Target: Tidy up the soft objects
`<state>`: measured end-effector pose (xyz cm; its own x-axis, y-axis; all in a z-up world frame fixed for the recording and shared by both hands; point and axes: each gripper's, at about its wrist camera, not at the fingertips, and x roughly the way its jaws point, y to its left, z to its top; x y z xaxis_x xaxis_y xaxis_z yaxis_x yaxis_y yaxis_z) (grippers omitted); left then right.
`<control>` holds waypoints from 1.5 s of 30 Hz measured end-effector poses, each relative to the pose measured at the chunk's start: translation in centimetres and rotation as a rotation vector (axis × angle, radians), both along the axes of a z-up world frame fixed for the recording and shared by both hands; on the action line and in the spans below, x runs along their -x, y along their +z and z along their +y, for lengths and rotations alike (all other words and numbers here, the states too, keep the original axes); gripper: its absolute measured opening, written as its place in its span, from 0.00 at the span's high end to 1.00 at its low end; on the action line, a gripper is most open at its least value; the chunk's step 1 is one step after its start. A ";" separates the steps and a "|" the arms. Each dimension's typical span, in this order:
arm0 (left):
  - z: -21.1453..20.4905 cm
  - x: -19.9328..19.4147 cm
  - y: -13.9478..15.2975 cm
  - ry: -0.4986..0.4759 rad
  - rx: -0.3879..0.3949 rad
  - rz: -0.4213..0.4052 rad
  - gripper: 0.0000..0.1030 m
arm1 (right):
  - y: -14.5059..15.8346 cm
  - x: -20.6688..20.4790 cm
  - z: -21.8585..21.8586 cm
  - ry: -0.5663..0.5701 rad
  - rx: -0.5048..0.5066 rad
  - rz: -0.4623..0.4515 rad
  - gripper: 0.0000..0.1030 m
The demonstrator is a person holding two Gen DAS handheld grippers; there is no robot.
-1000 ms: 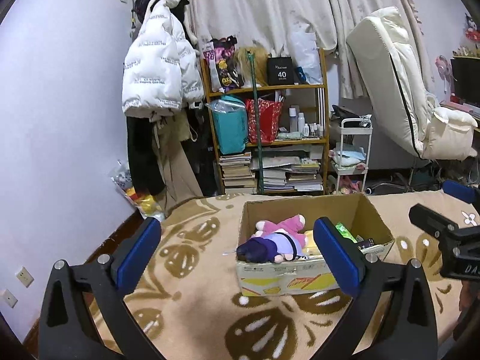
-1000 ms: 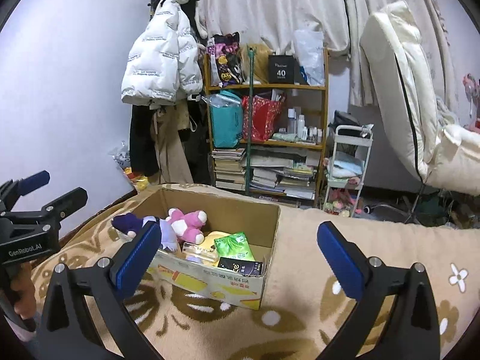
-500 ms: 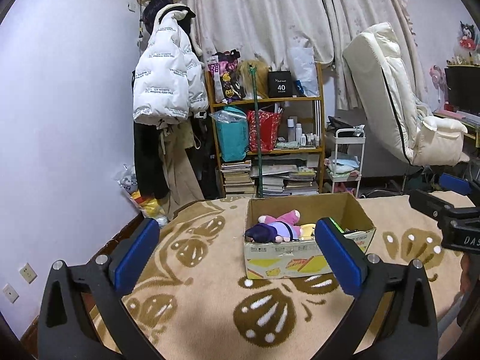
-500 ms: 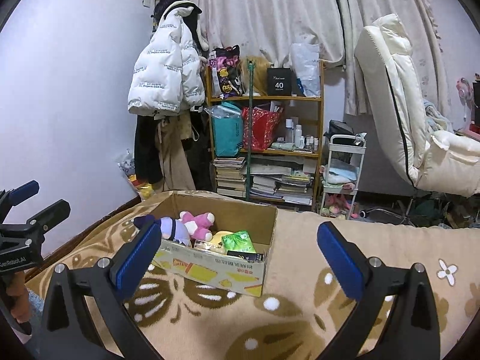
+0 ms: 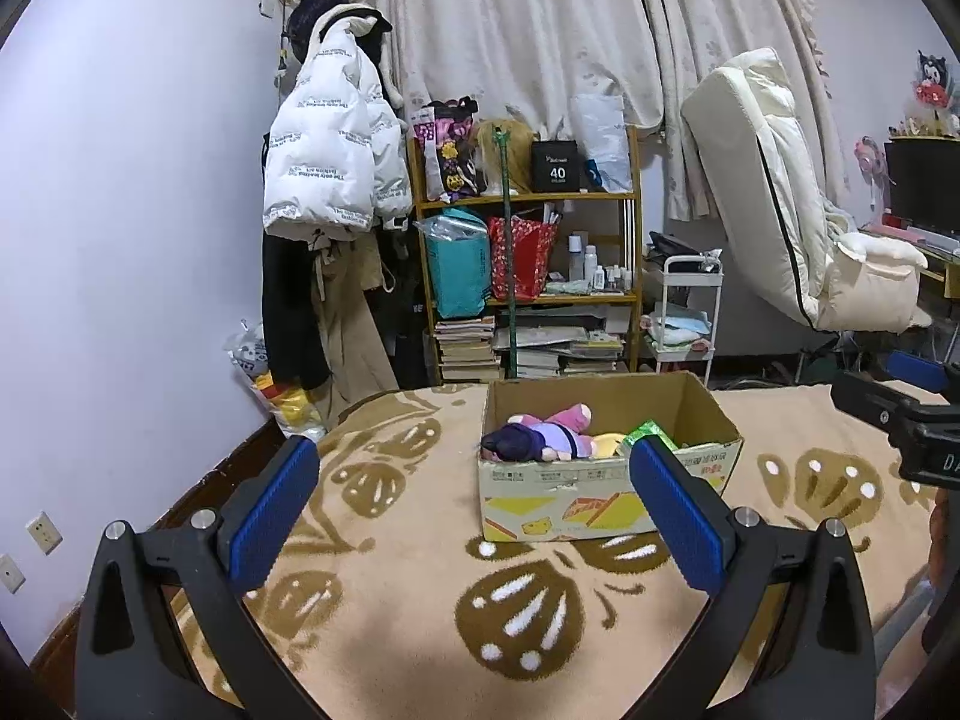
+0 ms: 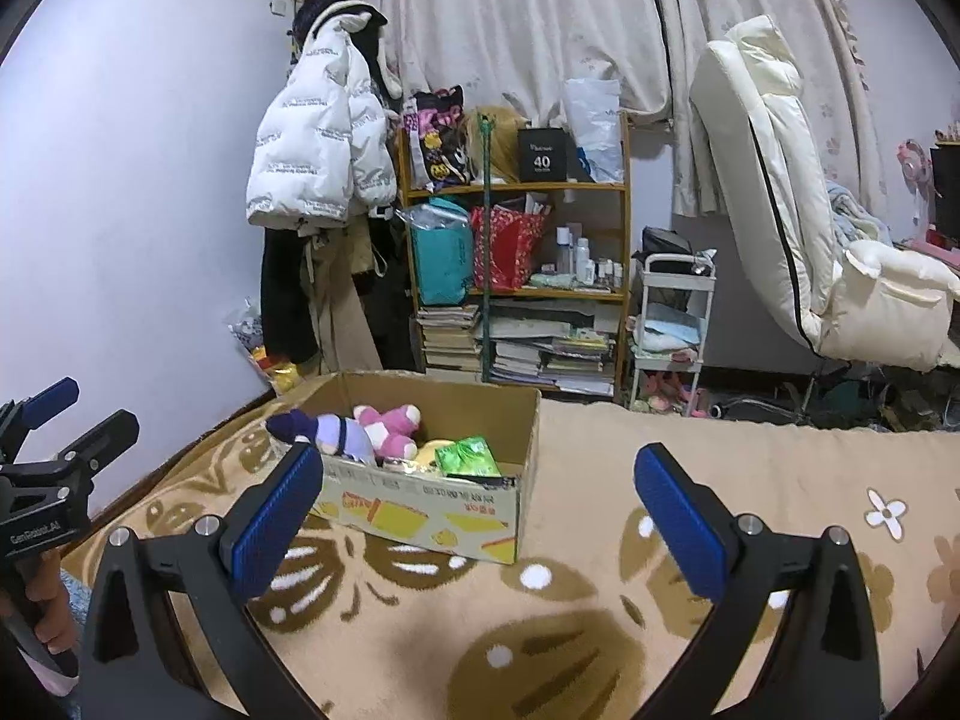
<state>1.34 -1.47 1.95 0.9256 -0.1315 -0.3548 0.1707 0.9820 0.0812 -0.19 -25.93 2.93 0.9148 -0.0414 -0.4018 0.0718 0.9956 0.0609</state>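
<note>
An open cardboard box [image 5: 606,495] [image 6: 432,510] stands on the beige patterned blanket [image 5: 390,540]. Inside it lie a plush doll with dark purple hair [image 5: 528,441] [image 6: 330,432], a pink plush [image 5: 570,417] [image 6: 390,423], a yellow soft item [image 5: 606,441] and a green packet [image 5: 651,432] [image 6: 468,456]. My left gripper [image 5: 474,510] is open and empty, held back from the box. My right gripper [image 6: 480,516] is open and empty, also back from the box. Each gripper shows at the edge of the other's view.
A wooden shelf [image 5: 528,282] with bags and books stands behind the bed. A white puffer jacket [image 5: 330,162] hangs at the wall. A white cart [image 5: 690,312] and a cream recliner [image 5: 780,204] stand at the right.
Both grippers have pulled back and up from the box, which now looks smaller and farther. Both stay open and empty.
</note>
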 end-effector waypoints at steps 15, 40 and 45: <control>0.1 -2.4 -1.6 0.035 -0.002 0.055 0.01 | -1.3 -0.9 -0.4 -0.016 0.004 0.017 0.00; -0.6 -3.0 -3.1 0.024 -0.024 0.068 0.01 | -1.7 -1.8 -0.3 -0.043 0.021 0.021 0.00; -1.3 -2.5 -3.1 0.011 -0.054 0.056 0.01 | -1.7 -1.7 -0.2 -0.042 0.019 0.023 0.00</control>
